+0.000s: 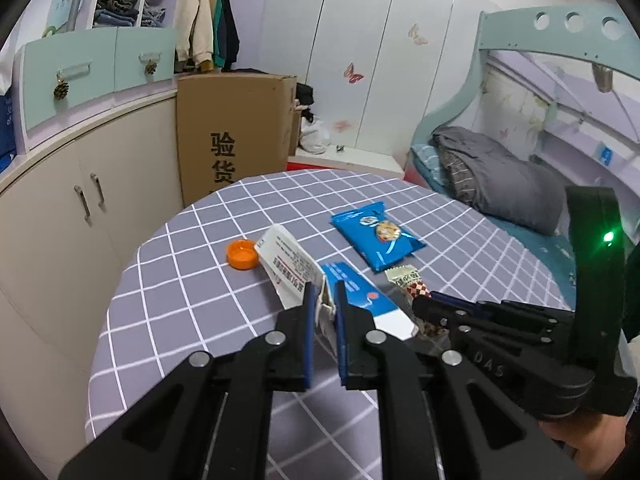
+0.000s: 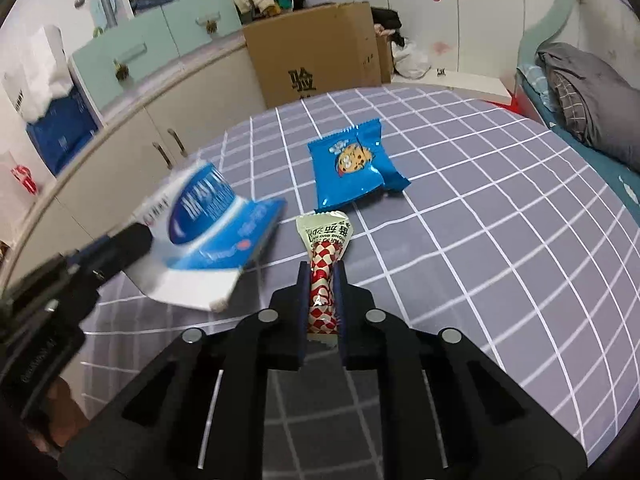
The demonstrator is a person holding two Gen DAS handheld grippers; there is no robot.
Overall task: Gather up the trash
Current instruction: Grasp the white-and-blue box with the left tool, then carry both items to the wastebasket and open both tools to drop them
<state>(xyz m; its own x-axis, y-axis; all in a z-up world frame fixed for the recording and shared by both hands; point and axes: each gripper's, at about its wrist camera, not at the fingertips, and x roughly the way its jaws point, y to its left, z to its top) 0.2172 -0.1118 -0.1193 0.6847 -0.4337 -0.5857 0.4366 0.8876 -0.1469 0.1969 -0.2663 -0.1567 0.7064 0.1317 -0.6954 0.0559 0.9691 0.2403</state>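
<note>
My left gripper (image 1: 323, 298) is shut on a flattened blue-and-white carton (image 1: 296, 268) and holds it over the checked tablecloth (image 1: 180, 280); the carton also shows blurred in the right wrist view (image 2: 208, 236). My right gripper (image 2: 322, 276) is shut on a red-and-white checked candy wrapper (image 2: 324, 256), seen beside the left gripper too (image 1: 412, 282). A blue cookie packet (image 1: 376, 236) lies flat on the table beyond both grippers (image 2: 352, 164). An orange bottle cap (image 1: 241, 254) lies to the left of the carton.
A tall cardboard box (image 1: 236, 132) stands past the table's far edge. Beige cabinets (image 1: 80, 200) run along the left. A bed with a grey blanket (image 1: 492, 172) is on the right.
</note>
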